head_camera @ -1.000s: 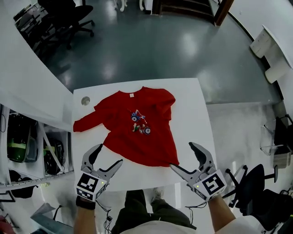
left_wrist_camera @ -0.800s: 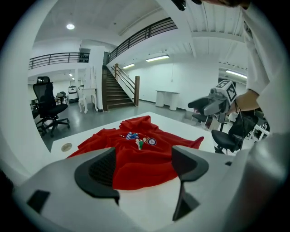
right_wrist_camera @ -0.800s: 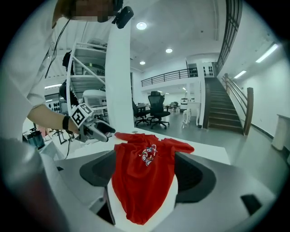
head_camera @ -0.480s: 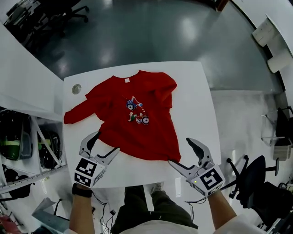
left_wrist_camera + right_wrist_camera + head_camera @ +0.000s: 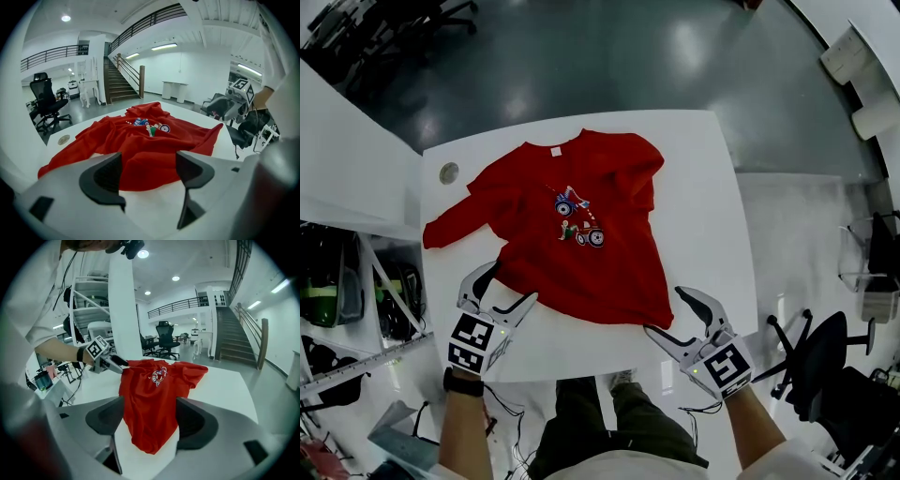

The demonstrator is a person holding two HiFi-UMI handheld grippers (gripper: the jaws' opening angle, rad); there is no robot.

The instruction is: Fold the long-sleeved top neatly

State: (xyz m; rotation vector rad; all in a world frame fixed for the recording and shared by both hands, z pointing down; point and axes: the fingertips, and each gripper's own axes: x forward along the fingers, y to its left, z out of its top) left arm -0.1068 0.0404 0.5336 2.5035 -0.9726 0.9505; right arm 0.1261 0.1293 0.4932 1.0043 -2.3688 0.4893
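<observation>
The jaws of the left gripper (image 5: pixel 508 283) stood wide apart, having just been closing a little, with nothing pressed between the pads; in the left gripper view the near hem of the red long-sleeved top (image 5: pixel 609 272) lay in the gap just beyond them, over white desk (image 5: pixel 703 206). The jaws of the right gripper (image 5: pixel 666 311) were likewise spread wide after closing slightly, and gripped nothing; the right gripper view showed the pointed lower corner of the hem lying between them on the desk, clear of both pads. In the head view the left gripper sat at the lower left of the frame, at the top's lower left hem corner, and the right gripper at the lower right of centre, just beside the lower right hem corner. The top lay spread front-up across the middle of the desk, collar toward the upper edge of the frame, a small coloured print (image 5: pixel 577 223) on its chest. One sleeve (image 5: pixel 455 223) stretched out toward the left of the frame; the other was folded in at the upper right shoulder. A small round disc (image 5: pixel 449 172) rested on the desk near the upper left corner, apart from the cloth. The person's dark trousers (image 5: pixel 581 422) showed below the desk's near edge.
</observation>
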